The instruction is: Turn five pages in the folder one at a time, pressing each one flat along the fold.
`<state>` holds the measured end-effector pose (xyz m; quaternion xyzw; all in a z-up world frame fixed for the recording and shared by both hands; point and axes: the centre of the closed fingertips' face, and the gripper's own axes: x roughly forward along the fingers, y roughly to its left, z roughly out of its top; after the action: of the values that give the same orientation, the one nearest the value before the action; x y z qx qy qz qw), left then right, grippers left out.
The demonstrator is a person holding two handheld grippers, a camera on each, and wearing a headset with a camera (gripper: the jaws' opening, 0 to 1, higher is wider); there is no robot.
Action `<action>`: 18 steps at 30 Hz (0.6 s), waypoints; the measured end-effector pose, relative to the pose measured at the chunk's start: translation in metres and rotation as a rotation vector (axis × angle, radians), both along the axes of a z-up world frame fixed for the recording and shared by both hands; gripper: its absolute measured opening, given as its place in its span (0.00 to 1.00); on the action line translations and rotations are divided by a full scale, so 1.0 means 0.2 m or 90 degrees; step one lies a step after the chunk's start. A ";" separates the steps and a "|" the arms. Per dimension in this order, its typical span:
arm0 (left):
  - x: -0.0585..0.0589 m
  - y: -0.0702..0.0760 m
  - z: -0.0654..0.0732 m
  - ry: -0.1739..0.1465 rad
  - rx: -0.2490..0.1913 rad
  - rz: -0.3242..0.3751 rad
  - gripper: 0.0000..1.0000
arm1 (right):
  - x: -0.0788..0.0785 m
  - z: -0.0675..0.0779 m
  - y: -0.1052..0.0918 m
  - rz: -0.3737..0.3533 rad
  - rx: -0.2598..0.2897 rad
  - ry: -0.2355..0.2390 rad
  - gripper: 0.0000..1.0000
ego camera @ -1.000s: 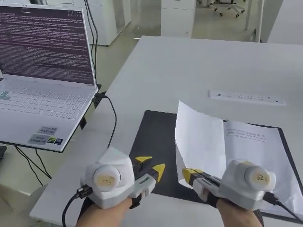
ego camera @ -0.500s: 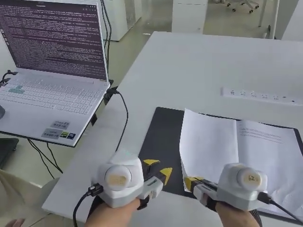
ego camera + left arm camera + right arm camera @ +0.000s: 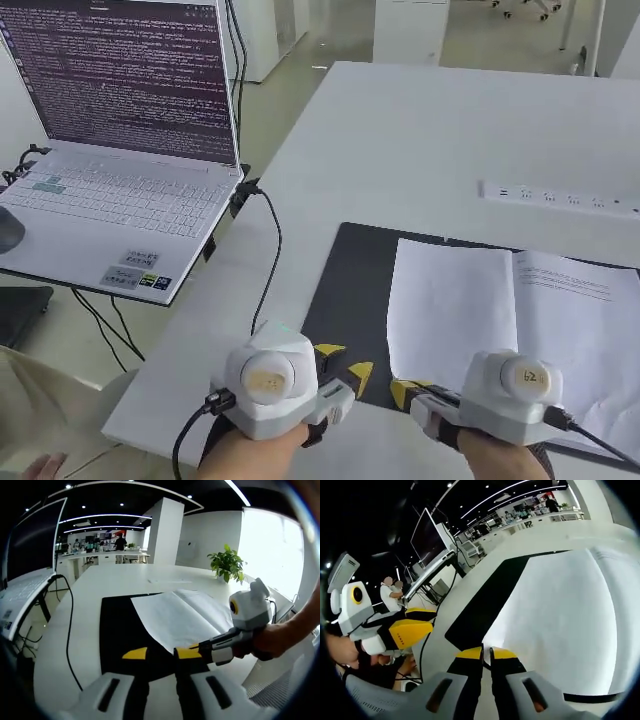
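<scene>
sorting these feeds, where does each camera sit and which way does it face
Head view: on the headset, looking forward and down at folder, laptop, left gripper, right gripper; wrists show below.
Left gripper view: on the left gripper, facing along its open jaws toward the page; right gripper and hand enter from right.
Right gripper view: on the right gripper, facing along its closed jaws at the page corner; left gripper at left.
Both gripper views share folder and page.

You have white table [image 3: 420, 130] across frame centre; black folder [image 3: 345, 290] lying open, lower right; white power strip [image 3: 550, 196] at right edge, apart from folder.
</scene>
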<state>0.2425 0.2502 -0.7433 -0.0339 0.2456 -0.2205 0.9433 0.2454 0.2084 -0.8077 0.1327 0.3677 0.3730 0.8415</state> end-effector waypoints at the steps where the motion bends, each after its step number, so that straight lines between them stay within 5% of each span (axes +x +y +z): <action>1: 0.00 0.00 0.00 0.001 0.002 0.000 0.18 | -0.01 0.00 0.01 0.003 0.004 0.000 0.04; 9: 0.01 -0.01 -0.06 0.011 0.010 -0.008 0.18 | -0.02 0.02 0.00 0.001 0.018 -0.001 0.06; 18: 0.05 -0.13 -0.14 0.022 0.024 -0.050 0.15 | 0.05 0.16 -0.16 -0.046 0.068 -0.035 0.06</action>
<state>0.2525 0.2241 -0.7720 -0.0106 0.2673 -0.2525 0.9299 0.2560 0.1763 -0.7748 0.1802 0.3189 0.3647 0.8561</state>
